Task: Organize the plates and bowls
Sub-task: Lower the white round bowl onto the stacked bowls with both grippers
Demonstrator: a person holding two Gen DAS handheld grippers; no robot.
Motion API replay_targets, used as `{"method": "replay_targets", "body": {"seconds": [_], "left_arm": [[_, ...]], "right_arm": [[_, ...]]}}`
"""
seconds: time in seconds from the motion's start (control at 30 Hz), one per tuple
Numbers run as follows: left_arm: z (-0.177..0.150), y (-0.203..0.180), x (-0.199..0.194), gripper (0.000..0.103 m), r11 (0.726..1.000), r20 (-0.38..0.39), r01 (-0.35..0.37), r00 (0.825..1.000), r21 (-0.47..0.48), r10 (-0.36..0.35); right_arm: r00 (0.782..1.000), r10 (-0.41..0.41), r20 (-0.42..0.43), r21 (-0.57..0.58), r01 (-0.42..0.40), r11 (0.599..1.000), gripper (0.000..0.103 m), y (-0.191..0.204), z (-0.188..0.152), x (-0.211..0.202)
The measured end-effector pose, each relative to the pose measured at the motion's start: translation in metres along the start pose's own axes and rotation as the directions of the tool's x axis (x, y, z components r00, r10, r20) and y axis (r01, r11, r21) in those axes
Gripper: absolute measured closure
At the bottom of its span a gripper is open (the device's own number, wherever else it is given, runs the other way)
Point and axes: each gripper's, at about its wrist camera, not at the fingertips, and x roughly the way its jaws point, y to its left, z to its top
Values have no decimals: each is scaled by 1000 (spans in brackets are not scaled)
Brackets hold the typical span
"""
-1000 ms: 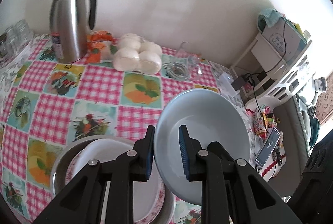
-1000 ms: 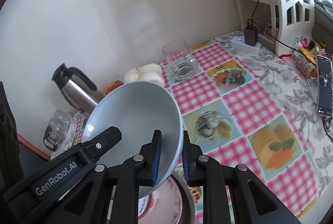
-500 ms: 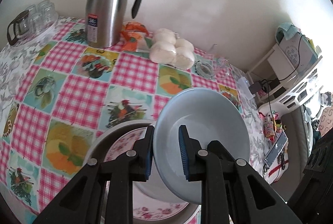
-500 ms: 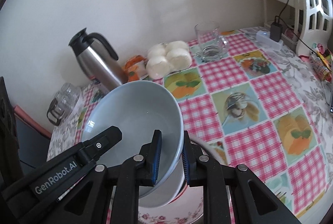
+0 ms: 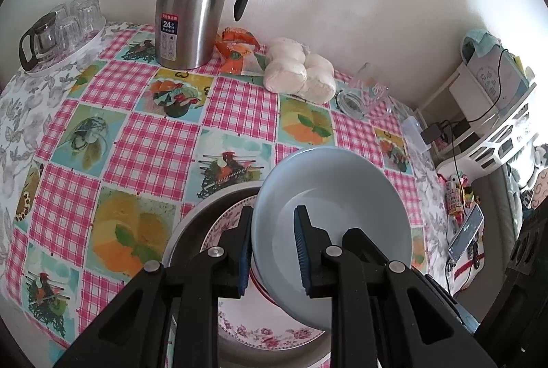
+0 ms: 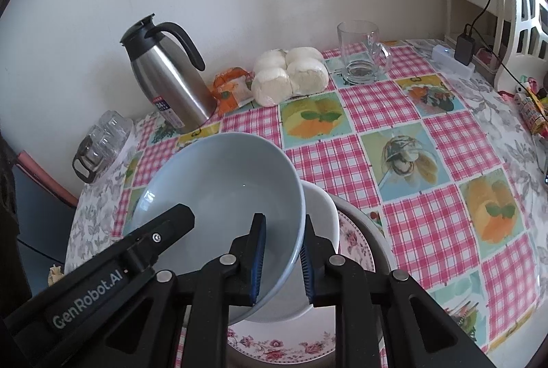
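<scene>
Checked pink oilcloth [image 5: 154,149] with fruit pictures covers the table against a pale wall. Taking the steel thermos jug [image 5: 191,1] as the landmark: an orange packet [image 5: 236,53] and wrapped white buns [image 5: 298,73] sit just beside it along the wall, a glass mug [image 6: 359,53] stands beyond the buns, and a tray of small glasses [image 5: 58,32] lies on the jug's other side.

Well in front of the jug, at the near table edge, a metal basin [image 5: 205,210] holds a floral-rimmed plate [image 6: 356,241] with a white bowl [image 6: 322,214] on it. Above that stack hangs a pale blue bowl [image 6: 219,197], tilted. The left gripper [image 5: 274,248] stands narrow, its pads clamped on one side of the blue bowl's rim; the right gripper [image 6: 282,262] straddles the opposite rim, narrow too, pads on the wall.

By my reading the stacking is well along: plate and white bowl are already nested in the basin, and the blue bowl is over them but not yet seated. What seems left is lowering it into the white bowl and letting go. No other loose plates or bowls show on the oilcloth.
</scene>
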Motion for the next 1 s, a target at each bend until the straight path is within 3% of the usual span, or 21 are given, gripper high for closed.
{"method": "replay_targets", "body": {"seconds": [0.33,0.8,0.9,1.0], "left_arm": [[-4,-8,10,80,999,-31,-26,999,23,27],[-5,-6,10,80,999,-24,-29,999,18,30],[-5,-7,10,80,999,-22,-31,999,22,32],[-5,-8,11,80,999,-27,-32,999,24,32]], "right_arm": [[999,-36,-40,-7,36,999,80,-8,-1,7],[1000,-17,-26,-12,17,1000,79,-12,2,-1],[999,-44,-21,-16,44,999,70,-12,3,-2],[999,-41,-18,-8,40,999,69,-15,4,-4]]}}
